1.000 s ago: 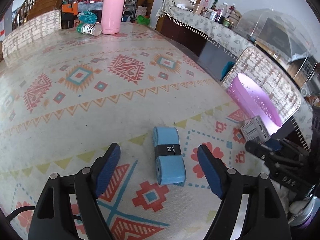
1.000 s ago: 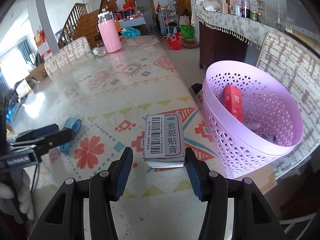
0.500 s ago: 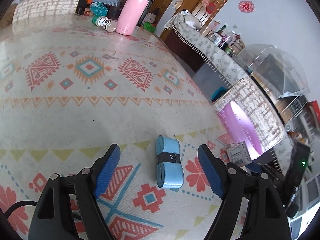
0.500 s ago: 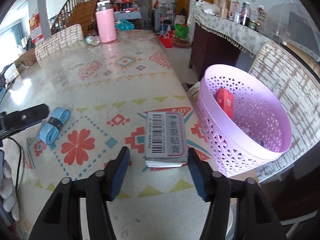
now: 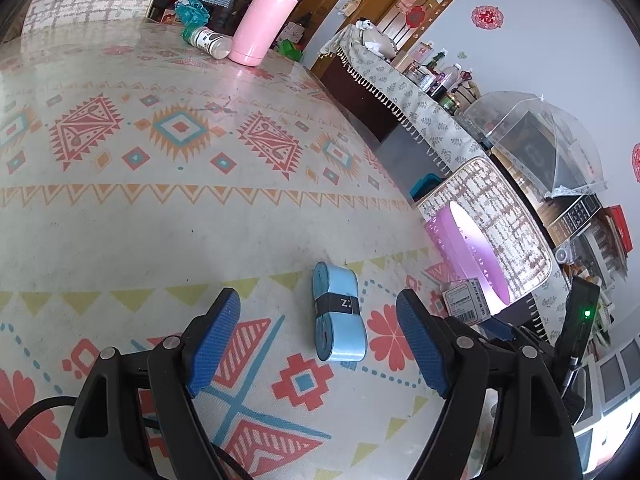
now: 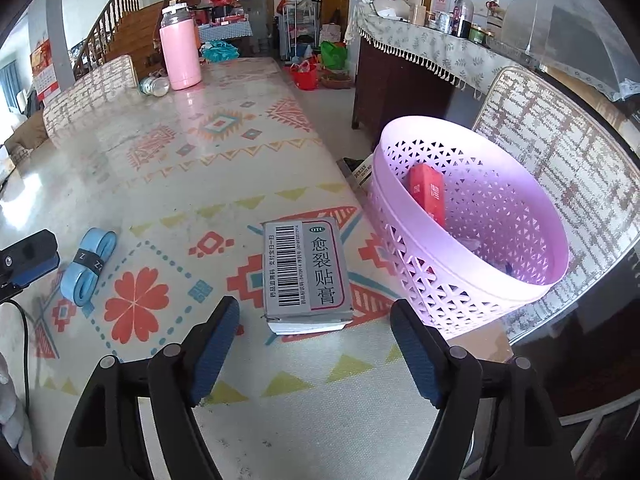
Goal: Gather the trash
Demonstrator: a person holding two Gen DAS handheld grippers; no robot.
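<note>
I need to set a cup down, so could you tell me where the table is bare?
Bare: the wide middle between the pink flask and blue tape roll. Crowded: the near edge, with the medicine box beside the pink basket.

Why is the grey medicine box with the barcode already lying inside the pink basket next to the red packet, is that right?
Not quite. The grey medicine box lies on the patterned table, just outside the pink basket. Only the red packet is inside it. The right wrist view shows this.
</note>
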